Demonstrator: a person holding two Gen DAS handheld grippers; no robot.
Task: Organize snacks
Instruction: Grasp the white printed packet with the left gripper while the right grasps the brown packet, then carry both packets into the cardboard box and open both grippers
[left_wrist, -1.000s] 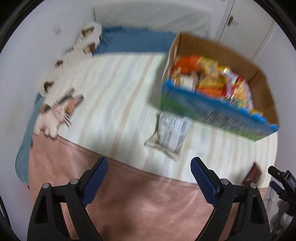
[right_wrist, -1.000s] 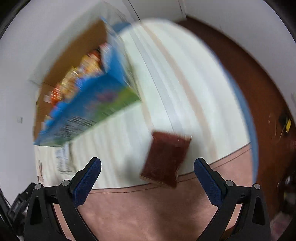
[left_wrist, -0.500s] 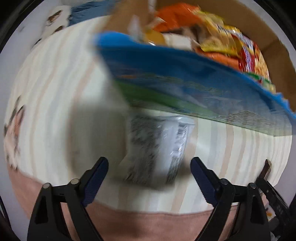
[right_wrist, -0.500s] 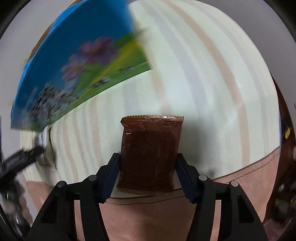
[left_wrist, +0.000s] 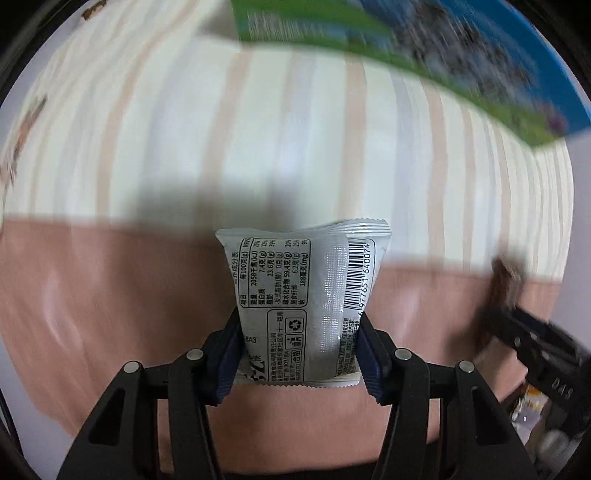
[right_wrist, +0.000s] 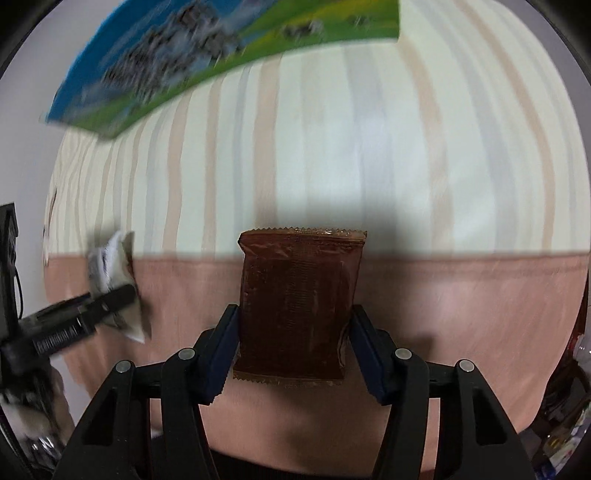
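A silver snack packet (left_wrist: 295, 280) with a barcode and nutrition print stands between the blue pads of my left gripper (left_wrist: 298, 325). The jaws are closing and the pads press its lower sides. My right gripper (right_wrist: 293, 317) is shut on a brown snack packet (right_wrist: 299, 288), held upright by its lower half. Each gripper shows in the other's view: the right one at the far right with the brown packet (left_wrist: 506, 273), the left one at the far left with the silver packet (right_wrist: 110, 258). The blue and green snack box (left_wrist: 443, 55) (right_wrist: 221, 48) sits beyond both, its contents hidden.
Both packets are over a bed with a cream striped sheet (left_wrist: 258, 129) and a pink blanket (left_wrist: 110, 295) along its near edge. Cluttered items (right_wrist: 569, 443) show dimly at the lower right, off the bed.
Both grippers came down close to the bed and shut, the right on the brown packet first, the left on the silver one after. The box slid to the top of both views.
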